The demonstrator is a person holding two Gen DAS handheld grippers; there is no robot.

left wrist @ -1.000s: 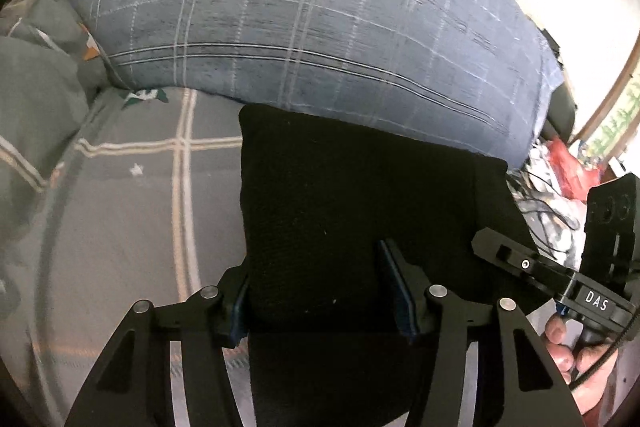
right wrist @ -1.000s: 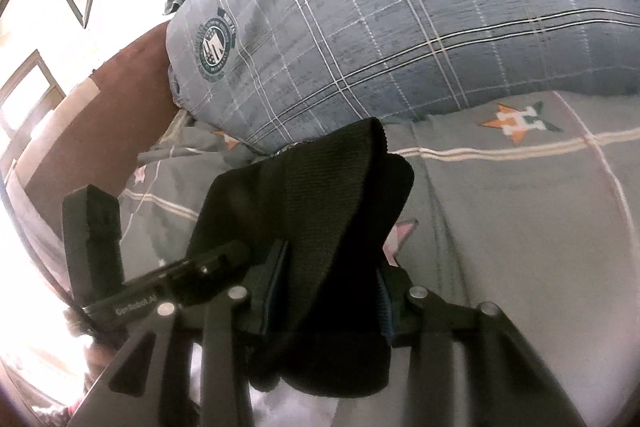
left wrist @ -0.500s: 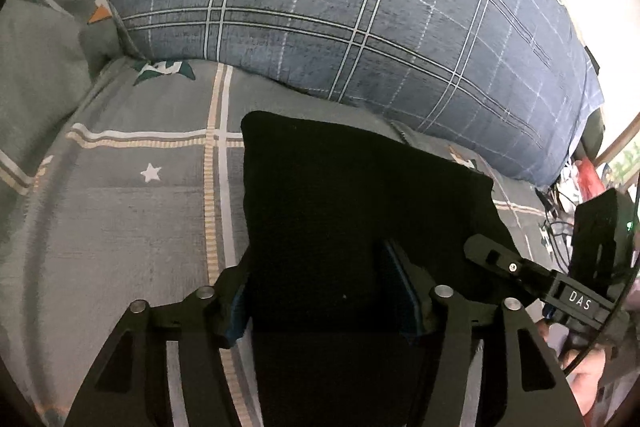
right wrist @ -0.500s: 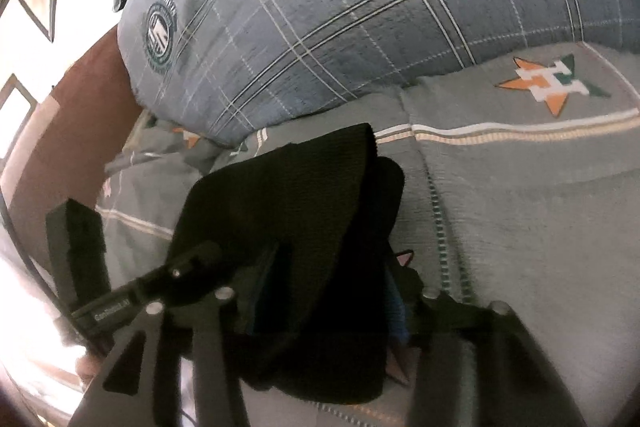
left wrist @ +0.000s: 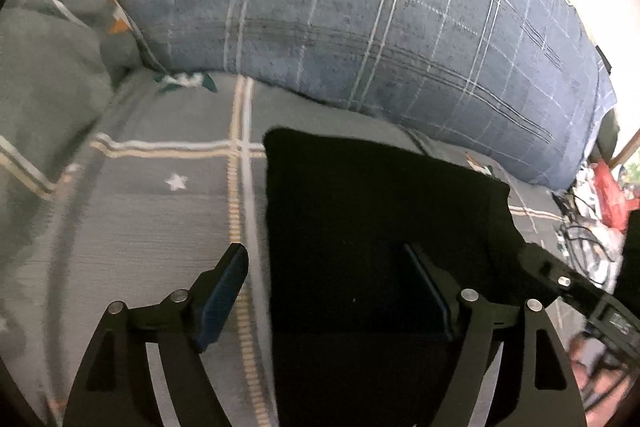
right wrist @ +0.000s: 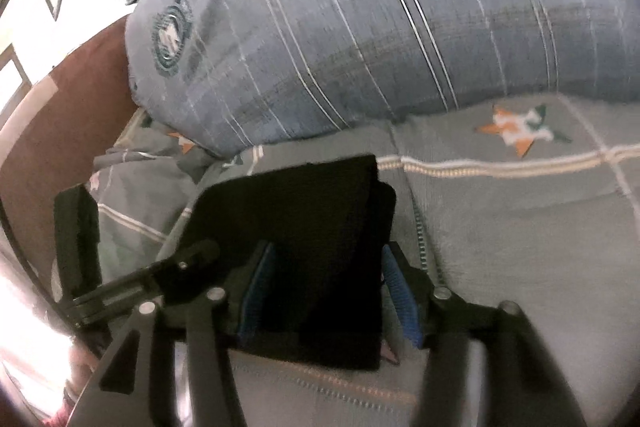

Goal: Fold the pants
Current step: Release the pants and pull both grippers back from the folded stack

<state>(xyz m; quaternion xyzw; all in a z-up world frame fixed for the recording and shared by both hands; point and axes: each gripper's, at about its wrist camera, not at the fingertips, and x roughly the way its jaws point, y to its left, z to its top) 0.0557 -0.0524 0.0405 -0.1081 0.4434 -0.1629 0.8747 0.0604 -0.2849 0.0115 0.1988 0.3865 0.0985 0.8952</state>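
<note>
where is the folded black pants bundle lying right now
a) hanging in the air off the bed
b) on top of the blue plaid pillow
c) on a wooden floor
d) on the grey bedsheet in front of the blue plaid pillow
d: the folded black pants bundle rests flat on the grey star-patterned bedsheet, just short of the blue plaid pillow.

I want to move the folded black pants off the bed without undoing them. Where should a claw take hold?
Probably the near edge of the folded black pants, coming in low along the grey bedsheet from this side. The layers stack there, so one pinch catches them all; the blue plaid pillow blocks the far side.
</note>
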